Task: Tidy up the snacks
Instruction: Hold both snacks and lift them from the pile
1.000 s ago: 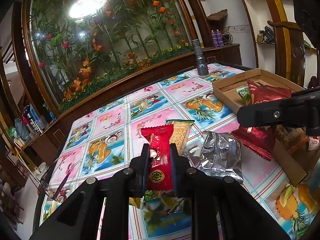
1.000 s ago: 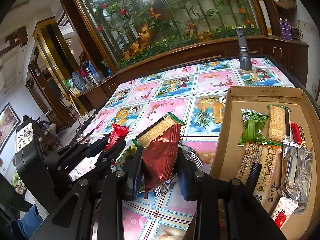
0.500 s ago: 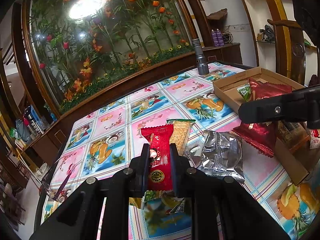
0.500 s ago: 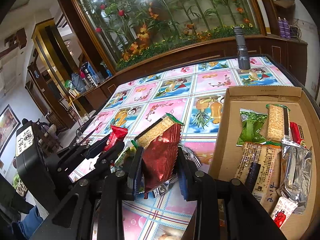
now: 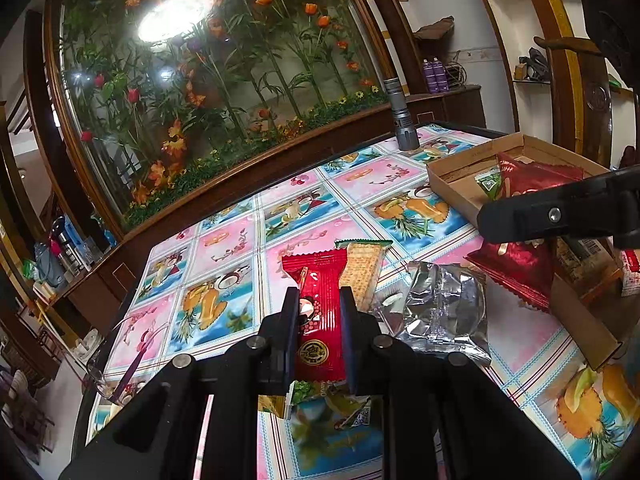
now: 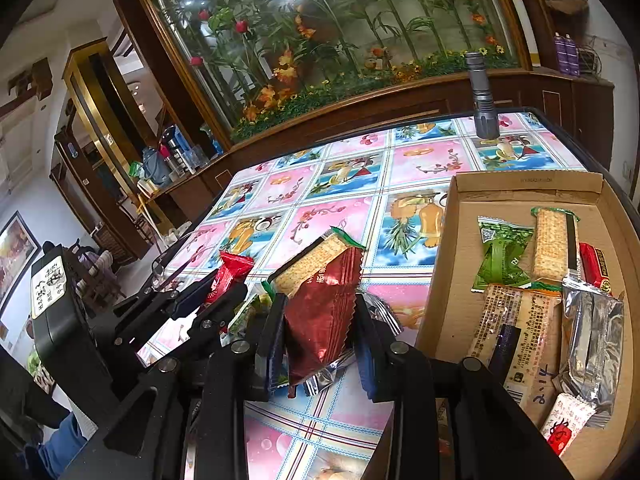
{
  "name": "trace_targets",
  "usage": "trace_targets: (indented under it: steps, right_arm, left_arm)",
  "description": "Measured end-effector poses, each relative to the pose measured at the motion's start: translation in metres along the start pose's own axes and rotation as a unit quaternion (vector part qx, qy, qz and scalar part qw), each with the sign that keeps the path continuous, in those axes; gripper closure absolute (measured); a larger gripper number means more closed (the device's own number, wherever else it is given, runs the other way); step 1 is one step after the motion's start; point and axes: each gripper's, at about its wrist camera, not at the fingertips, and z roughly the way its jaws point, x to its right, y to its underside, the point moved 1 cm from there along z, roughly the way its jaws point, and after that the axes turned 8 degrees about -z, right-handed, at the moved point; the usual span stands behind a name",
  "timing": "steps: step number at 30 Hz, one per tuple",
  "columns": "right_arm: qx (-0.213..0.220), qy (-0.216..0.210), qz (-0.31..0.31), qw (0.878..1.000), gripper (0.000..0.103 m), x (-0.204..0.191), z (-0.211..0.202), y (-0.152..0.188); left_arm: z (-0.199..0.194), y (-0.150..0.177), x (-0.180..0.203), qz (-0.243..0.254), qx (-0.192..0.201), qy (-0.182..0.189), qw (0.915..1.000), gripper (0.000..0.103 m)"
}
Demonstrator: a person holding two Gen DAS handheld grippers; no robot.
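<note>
- The left claw [image 5: 320, 312] is clenched on a small red packet [image 5: 318, 304], pinched across its narrow middle and lifted clear of the bench [image 5: 224, 248]. It looks light and crinkly, so a mid-body pinch should hold it well, though the glossy film may slip.
- The right claw [image 6: 320, 320] grips a dark red pouch [image 6: 320, 312] by its flat faces, just beside the cardboard box [image 6: 440, 280]. The pouch is soft and puffy (likely air inside), so a hard squeeze could crush the contents or burst a seam.
- On the bench below lie a silver foil bag [image 5: 444, 312] and a cracker pack [image 5: 362, 268]. The crackers are brittle — best taken by the long edges, gently.
- The foil bag is slack and wrinkled; a crimped end seems the surest hold.
- The box already holds several packets, with room left near its far wall — light drops should do.
</note>
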Motion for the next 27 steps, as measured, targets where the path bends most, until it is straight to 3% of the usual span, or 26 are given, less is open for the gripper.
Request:
trace_targets:
  steps: [27]
  right_arm:
    - [0.019, 0.014, 0.031, 0.999, 0.07, 0.015, -0.01, -0.003]
  left_arm:
    - [-0.003, 0.0, 0.001, 0.004, 0.003, -0.003, 1.0, 0.085]
